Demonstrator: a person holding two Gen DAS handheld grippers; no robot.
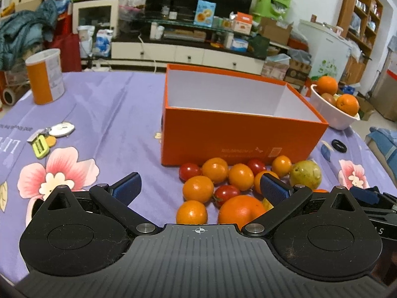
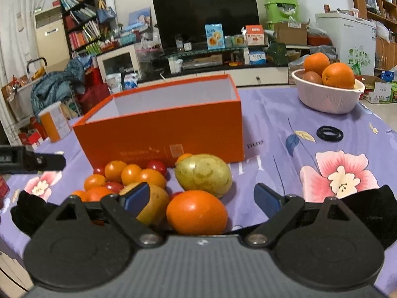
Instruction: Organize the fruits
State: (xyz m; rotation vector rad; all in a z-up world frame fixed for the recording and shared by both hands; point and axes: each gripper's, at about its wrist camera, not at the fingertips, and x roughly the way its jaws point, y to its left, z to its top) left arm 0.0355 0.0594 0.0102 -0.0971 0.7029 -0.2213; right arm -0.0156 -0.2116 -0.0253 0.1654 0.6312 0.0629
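An open orange box (image 1: 238, 134) with a white inside stands on the purple flowered cloth; it also shows in the right wrist view (image 2: 161, 134). In front of it lies a heap of fruit: several small oranges (image 1: 214, 170), red cherry tomatoes (image 1: 189, 171), a big orange tomato (image 1: 240, 209) and a yellow-green fruit (image 1: 305, 175). My left gripper (image 1: 199, 188) is open just above the heap's near side. My right gripper (image 2: 202, 198) is open around the big orange tomato (image 2: 196, 212), with the yellow-green fruit (image 2: 203, 175) just beyond and a brownish fruit (image 2: 155, 207) by its left finger.
A white bowl (image 1: 332, 114) of oranges stands to the right of the box, also in the right wrist view (image 2: 325, 96). A black ring (image 2: 330, 133) lies on the cloth. An orange-and-white canister (image 1: 44, 77) and small keys and tags (image 1: 49, 136) sit at the left.
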